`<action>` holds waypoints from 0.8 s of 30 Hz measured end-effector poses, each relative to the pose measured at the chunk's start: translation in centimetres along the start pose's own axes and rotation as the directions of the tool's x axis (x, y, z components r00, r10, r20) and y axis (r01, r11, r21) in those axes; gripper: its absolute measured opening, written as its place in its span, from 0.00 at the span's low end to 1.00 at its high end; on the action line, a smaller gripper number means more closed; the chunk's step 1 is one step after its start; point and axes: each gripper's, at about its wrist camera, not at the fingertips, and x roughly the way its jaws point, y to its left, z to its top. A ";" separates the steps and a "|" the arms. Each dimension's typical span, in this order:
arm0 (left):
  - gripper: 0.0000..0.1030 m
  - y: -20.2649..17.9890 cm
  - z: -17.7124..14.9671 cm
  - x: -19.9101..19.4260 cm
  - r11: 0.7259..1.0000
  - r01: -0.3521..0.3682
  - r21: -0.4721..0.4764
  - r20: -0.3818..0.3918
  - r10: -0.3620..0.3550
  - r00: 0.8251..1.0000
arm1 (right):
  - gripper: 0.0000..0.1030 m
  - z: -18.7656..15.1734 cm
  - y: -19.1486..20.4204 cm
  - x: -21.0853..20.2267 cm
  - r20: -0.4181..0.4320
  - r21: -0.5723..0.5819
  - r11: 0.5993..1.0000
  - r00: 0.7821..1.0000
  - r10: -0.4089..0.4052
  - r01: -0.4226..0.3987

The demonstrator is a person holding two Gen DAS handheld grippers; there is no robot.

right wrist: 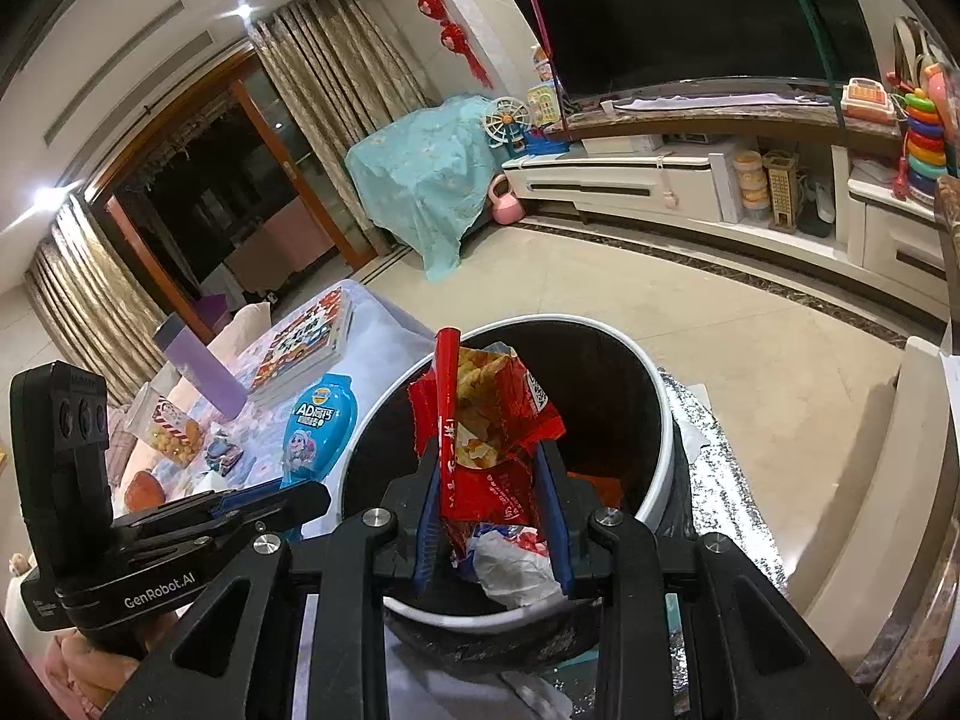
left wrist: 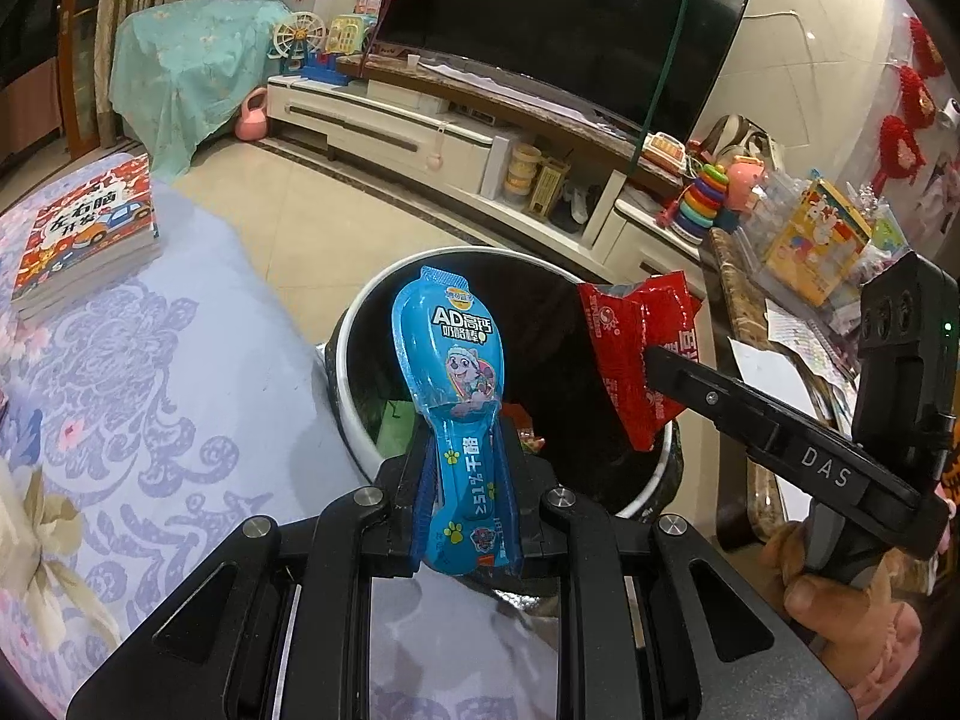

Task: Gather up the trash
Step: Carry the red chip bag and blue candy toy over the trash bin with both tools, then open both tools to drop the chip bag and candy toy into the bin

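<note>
My left gripper (left wrist: pixel 465 450) is shut on a blue cheese-stick wrapper (left wrist: pixel 447 348) and holds it over the near rim of a round white trash bin (left wrist: pixel 354 324) with a black liner. My right gripper (right wrist: pixel 489 459) is shut on an open red snack bag (right wrist: pixel 486 414) and holds it over the same bin (right wrist: pixel 654 414). The right gripper (left wrist: pixel 654 360) and its red bag (left wrist: pixel 630 354) also show in the left wrist view, over the bin's right side. The left gripper (right wrist: pixel 306 489) with the blue wrapper (right wrist: pixel 318 426) shows at the left of the right wrist view. Trash lies inside the bin.
A table with a lilac patterned cloth (left wrist: pixel 150 390) stands left of the bin, bearing a stack of books (left wrist: pixel 84 234), a purple bottle (right wrist: pixel 198 366) and a snack cup (right wrist: pixel 168 426). A marble-edged table (left wrist: pixel 738 294) with clutter stands right. A TV cabinet (left wrist: pixel 420 126) stands beyond.
</note>
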 end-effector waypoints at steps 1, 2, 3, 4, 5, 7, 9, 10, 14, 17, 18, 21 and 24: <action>0.17 0.0 0.1 0.1 1.000 -0.001 -0.001 -0.001 0.001 1.000 | 0.29 0.0 -0.1 0.1 -0.005 0.002 1.000 1.000 -0.002 0.002; 0.17 0.0 0.1 0.2 1.000 -0.003 -0.001 -0.003 0.003 1.000 | 0.29 0.0 -0.1 0.3 -0.010 0.003 1.000 1.000 -0.003 0.003; 0.17 0.0 0.2 0.3 1.000 -0.004 -0.002 -0.005 0.004 1.000 | 0.29 0.1 -0.2 0.5 -0.013 0.004 1.000 1.000 -0.004 0.004; 0.17 0.1 0.2 0.5 1.000 -0.004 -0.005 -0.009 0.004 1.000 | 0.29 0.1 -0.3 0.5 -0.015 0.005 1.000 1.000 -0.007 0.007; 0.17 0.1 0.3 0.6 1.000 -0.004 -0.007 -0.012 0.004 1.000 | 0.29 0.1 -0.4 0.6 -0.018 0.006 1.000 1.000 -0.008 0.009; 0.17 0.1 0.4 0.9 1.000 -0.003 -0.007 -0.018 0.003 1.000 | 0.29 0.2 -0.5 0.8 -0.024 0.006 1.000 1.000 -0.007 0.008; 0.17 0.0 0.6 1.0 1.000 -0.002 -0.006 -0.024 0.002 1.000 | 0.30 0.2 -0.6 0.9 -0.027 0.008 1.000 1.000 -0.012 0.012; 0.17 -0.1 0.6 1.1 1.000 -0.002 -0.006 -0.027 0.002 1.000 | 0.32 0.2 -0.6 1.0 -0.029 0.010 1.000 0.999 -0.012 0.013; 0.19 -0.1 0.8 1.2 1.000 -0.016 0.000 -0.023 0.016 1.000 | 0.38 0.2 -0.9 1.0 -0.037 0.022 1.000 0.999 -0.016 0.017; 0.44 -0.1 0.8 1.1 1.000 -0.024 -0.006 -0.020 0.023 1.000 | 0.47 0.4 -1.2 1.0 -0.036 0.029 0.999 0.999 -0.018 0.019; 0.46 0.0 0.7 1.0 1.000 -0.029 -0.007 -0.011 0.029 1.000 | 0.50 0.4 -1.3 0.9 -0.034 0.031 0.999 0.999 -0.022 0.023; 0.46 0.1 0.6 0.9 0.999 -0.038 -0.012 -0.007 0.038 0.999 | 0.56 0.4 -1.4 0.7 -0.028 0.042 0.999 0.999 -0.023 0.024; 0.46 0.6 0.2 0.4 0.999 -0.046 -0.025 0.003 0.046 0.999 | 0.62 0.4 -1.5 0.5 -0.020 0.042 0.999 0.999 -0.030 0.030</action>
